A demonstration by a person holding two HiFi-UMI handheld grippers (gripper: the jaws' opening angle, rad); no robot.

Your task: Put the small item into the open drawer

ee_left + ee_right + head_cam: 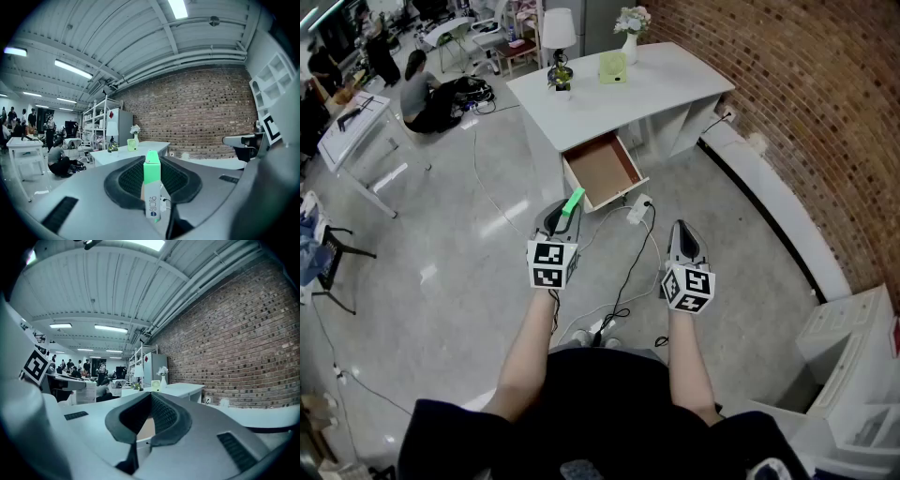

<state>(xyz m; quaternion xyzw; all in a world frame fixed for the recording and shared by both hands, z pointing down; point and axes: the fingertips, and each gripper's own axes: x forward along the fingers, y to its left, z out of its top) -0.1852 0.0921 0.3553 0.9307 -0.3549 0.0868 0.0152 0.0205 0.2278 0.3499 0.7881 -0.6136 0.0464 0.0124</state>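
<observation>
While your L gripper [562, 217] grips the slim green-and-white box [152, 174], open brown-floored drawer [602, 171] at front edge of white desk [666, 80] is empty; R gripper [682, 242] closed, bare.

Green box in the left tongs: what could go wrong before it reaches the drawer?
1. The left tongs pinch the green box by its lower part, and its green end sticks out past the tips, so it may pivot or slip on the way.
2. A power strip and cables lie on the floor between the person and the open drawer, so a foot could snag them on the approach.
</observation>
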